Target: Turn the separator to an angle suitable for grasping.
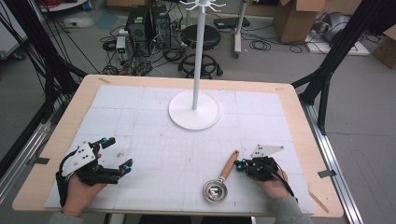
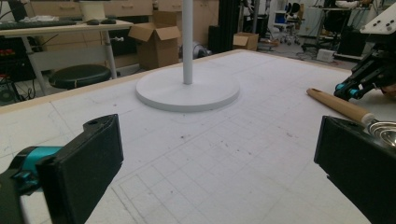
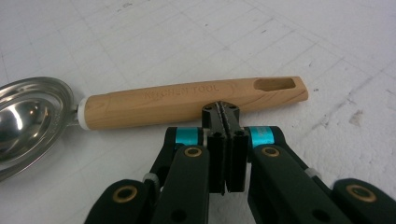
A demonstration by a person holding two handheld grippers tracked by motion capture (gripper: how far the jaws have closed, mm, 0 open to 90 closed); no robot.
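Note:
A scoop with a steel bowl (image 1: 215, 191) and a wooden handle (image 1: 229, 164) lies on the white mat at the front right. In the right gripper view the handle (image 3: 187, 102) reads "KITCHEN TOOL" and has a slot near its end; the bowl (image 3: 28, 121) is at the left. My right gripper (image 1: 239, 165) (image 3: 221, 111) is shut, jaws pressed together with nothing between them, tips right beside the handle. My left gripper (image 1: 116, 153) (image 2: 215, 154) rests open at the front left, empty. From the left gripper view the handle (image 2: 338, 106) lies at the far right.
A white stand with a round base (image 1: 194, 115) (image 2: 187, 91) and a tall pole (image 1: 199, 51) sits at the table's back centre. The white gridded mat (image 1: 154, 140) covers a wooden table. Beyond lie a stool (image 1: 200, 35), cables and cardboard boxes.

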